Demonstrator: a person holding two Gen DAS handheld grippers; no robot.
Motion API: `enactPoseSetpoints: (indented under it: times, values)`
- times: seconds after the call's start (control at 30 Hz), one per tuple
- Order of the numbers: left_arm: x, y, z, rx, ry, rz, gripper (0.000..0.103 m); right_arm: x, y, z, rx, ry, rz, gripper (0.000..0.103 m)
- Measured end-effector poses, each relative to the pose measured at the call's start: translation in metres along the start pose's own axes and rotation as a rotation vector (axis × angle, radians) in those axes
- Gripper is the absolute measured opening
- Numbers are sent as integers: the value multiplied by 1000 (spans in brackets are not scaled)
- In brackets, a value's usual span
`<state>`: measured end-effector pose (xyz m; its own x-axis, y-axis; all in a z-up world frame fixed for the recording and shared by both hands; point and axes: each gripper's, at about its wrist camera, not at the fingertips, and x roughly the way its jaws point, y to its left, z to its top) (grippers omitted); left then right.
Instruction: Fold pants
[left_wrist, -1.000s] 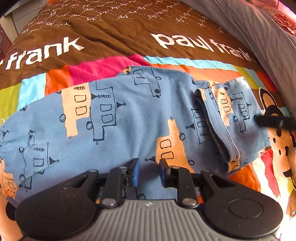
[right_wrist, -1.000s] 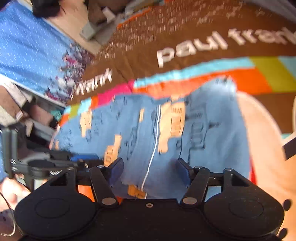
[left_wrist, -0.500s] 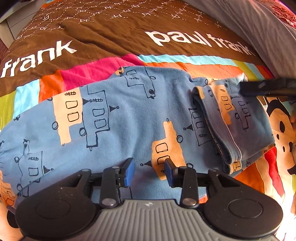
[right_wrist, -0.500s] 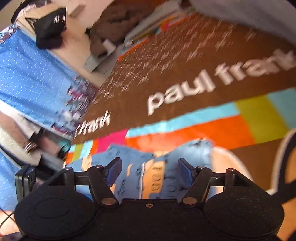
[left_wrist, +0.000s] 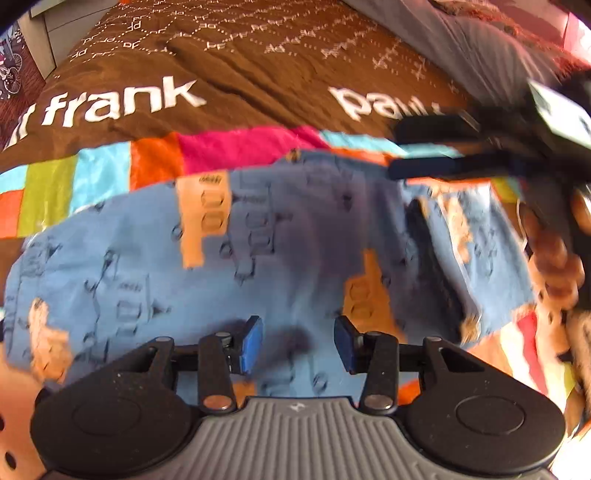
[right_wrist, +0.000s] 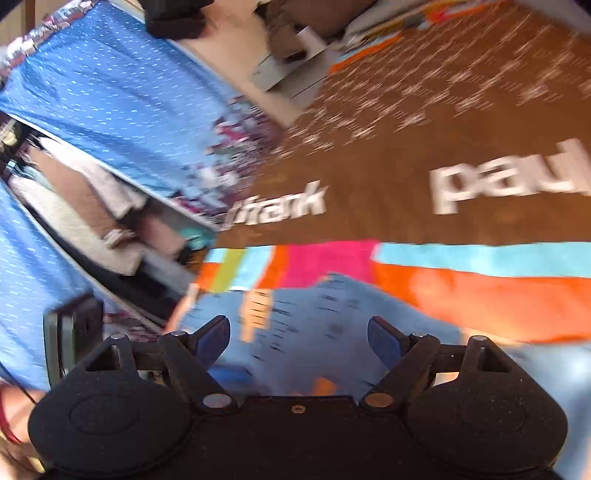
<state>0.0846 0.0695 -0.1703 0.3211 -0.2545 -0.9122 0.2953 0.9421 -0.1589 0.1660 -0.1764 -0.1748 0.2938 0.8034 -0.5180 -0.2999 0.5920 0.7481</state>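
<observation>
One pair of blue cotton pants printed with orange blocks (left_wrist: 280, 258) lies flat across the near part of the brown and rainbow-striped bedspread (left_wrist: 236, 99), its right end already doubled over. My left gripper (left_wrist: 298, 345) hangs just above the near edge, jaws opening, nothing pinched. My right gripper (right_wrist: 298, 341) is opening too, empty, over the far right side. I judge the loose fold could spring back, or a hasty grab could catch only the top layer and drag the pants crooked.
</observation>
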Motion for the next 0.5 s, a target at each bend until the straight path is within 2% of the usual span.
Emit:
enactPoseSetpoints:
  times: [0.07,0.1,0.13,0.17,0.2,0.27,0.3,0.4,0.5]
  values:
    - [1,6,-13,8,17,53,47,44,-18,11,107,151,107,83]
    - [1,10,-16,3,14,59,47,60,-24,14,102,213,79,81]
    - [-3,14,-17,-11,6,49,46,67,-21,19,16,216,-41,67]
    - [-6,18,-16,-26,-3,41,46,66,-14,24,-79,179,-134,50]
    - [-11,22,-16,-39,-18,35,46,58,-6,30,-126,122,-173,53]
    - [-22,31,-16,-74,-50,27,48,34,9,37,-138,0,-171,81]
    - [-28,39,-16,-103,-62,23,48,24,17,37,-139,-39,-152,85]
    - [-48,66,-23,-209,-88,16,49,9,35,27,-117,-51,-116,86]
    - [-61,96,-36,-293,-93,52,49,0,44,5,-96,-34,-129,86]
